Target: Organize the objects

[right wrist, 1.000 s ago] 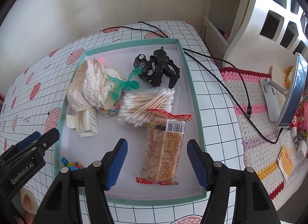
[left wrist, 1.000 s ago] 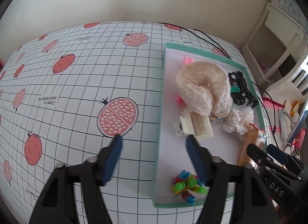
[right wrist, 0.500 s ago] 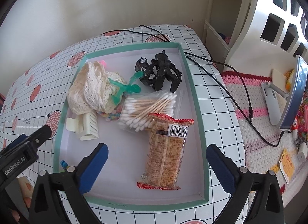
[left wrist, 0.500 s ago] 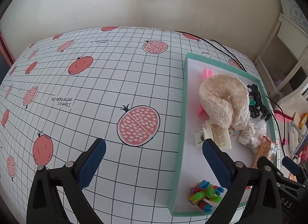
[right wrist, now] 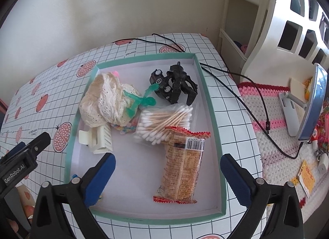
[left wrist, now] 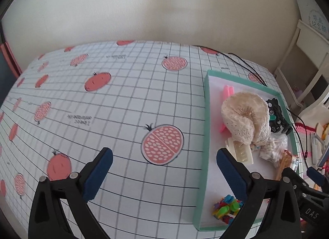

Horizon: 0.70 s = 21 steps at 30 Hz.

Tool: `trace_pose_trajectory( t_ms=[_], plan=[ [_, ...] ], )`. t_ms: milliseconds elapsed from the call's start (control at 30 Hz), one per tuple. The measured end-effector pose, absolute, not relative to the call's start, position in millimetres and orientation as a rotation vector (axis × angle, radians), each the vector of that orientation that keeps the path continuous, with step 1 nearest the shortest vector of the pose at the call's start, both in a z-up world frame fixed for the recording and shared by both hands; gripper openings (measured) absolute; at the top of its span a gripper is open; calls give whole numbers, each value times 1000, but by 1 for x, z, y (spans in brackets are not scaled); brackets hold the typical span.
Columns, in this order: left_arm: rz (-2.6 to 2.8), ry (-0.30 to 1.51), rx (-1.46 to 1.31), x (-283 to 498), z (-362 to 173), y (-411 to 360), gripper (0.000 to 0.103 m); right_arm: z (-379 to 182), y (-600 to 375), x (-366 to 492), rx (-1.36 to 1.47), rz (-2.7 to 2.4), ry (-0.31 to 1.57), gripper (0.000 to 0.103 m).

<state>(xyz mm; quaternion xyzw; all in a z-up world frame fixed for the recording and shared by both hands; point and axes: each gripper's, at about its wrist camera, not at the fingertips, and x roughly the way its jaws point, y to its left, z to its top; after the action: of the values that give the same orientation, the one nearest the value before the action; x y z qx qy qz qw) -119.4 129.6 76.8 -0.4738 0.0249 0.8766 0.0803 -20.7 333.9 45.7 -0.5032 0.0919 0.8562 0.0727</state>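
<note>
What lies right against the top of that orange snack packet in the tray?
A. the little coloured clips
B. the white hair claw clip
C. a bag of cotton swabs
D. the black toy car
C: in the right wrist view the bag of cotton swabs touches the top edge of the snack packet.

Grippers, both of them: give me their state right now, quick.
Left gripper: open, holding nothing, above the pomegranate-print tablecloth.
Right gripper: open, holding nothing, above the orange snack packet.
</note>
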Motion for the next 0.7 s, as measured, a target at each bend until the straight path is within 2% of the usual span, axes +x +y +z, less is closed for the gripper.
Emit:
trace_pose_trajectory(
  t_ms=[167,700],
  plan=[
    [2646,79,-1340,-114,94,113,101,56,326,-16,-1488,2598,315,103],
    [2728,16,-1168,-74,136,63,101,90,284,23,-1400,2715,279,103]
  ],
)
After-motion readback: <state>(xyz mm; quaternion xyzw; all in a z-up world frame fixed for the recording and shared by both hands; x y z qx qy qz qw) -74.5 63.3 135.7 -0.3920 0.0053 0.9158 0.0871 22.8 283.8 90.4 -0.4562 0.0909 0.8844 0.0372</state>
